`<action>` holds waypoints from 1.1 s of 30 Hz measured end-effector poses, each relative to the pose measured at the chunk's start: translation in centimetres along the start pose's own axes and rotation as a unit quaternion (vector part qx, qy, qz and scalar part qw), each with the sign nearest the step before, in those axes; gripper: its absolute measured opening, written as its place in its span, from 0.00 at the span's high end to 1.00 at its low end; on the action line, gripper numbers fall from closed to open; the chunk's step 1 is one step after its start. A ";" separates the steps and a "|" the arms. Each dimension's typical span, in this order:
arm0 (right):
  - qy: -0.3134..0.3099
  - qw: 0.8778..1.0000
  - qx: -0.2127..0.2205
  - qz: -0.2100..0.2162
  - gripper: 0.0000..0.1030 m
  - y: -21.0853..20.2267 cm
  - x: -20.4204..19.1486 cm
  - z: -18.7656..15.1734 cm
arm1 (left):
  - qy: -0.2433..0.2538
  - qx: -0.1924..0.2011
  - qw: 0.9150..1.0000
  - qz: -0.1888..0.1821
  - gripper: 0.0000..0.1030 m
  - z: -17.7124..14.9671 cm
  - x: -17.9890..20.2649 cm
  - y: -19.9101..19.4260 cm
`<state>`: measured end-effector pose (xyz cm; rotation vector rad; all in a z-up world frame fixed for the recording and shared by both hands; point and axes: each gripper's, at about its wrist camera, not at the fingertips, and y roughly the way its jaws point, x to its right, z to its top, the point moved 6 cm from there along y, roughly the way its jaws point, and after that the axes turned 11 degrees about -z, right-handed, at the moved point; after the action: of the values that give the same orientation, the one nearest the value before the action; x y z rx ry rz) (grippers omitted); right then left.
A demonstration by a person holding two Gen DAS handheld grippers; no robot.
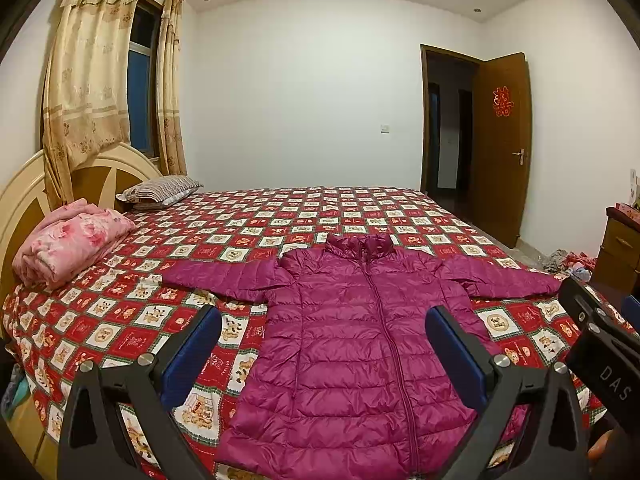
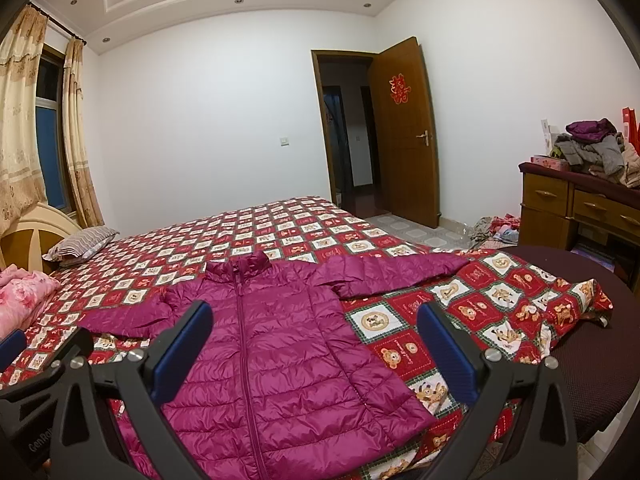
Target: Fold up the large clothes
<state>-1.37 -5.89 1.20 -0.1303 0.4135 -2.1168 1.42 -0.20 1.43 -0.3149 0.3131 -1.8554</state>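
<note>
A magenta quilted puffer jacket point(image 1: 344, 344) lies flat, zipped, front up on the bed, collar away from me and both sleeves spread out sideways. It also shows in the right wrist view point(image 2: 280, 360). My left gripper point(image 1: 324, 344) is open and empty, held above the jacket's lower body. My right gripper point(image 2: 316, 344) is open and empty, above the jacket's right half near its hem. The right gripper's body shows at the left wrist view's right edge point(image 1: 600, 344).
The bed has a red checked bear-print cover point(image 1: 280, 216). A folded pink blanket point(image 1: 68, 240) and a striped pillow point(image 1: 160, 190) lie by the headboard. A wooden dresser point(image 2: 580, 208) piled with clothes stands right. The door point(image 2: 404, 132) is open. Clothes litter the floor point(image 2: 496, 232).
</note>
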 end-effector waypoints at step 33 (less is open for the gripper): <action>0.042 0.994 -0.067 -0.076 0.00 9.6 5.2 1.3 | -0.004 -0.058 0.998 -0.009 0.01 1.4 -3.0 9.2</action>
<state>3.72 -15.37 -1.25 -0.1533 0.6126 -2.2489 10.89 -0.14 -0.84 -0.4044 0.4145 -1.8578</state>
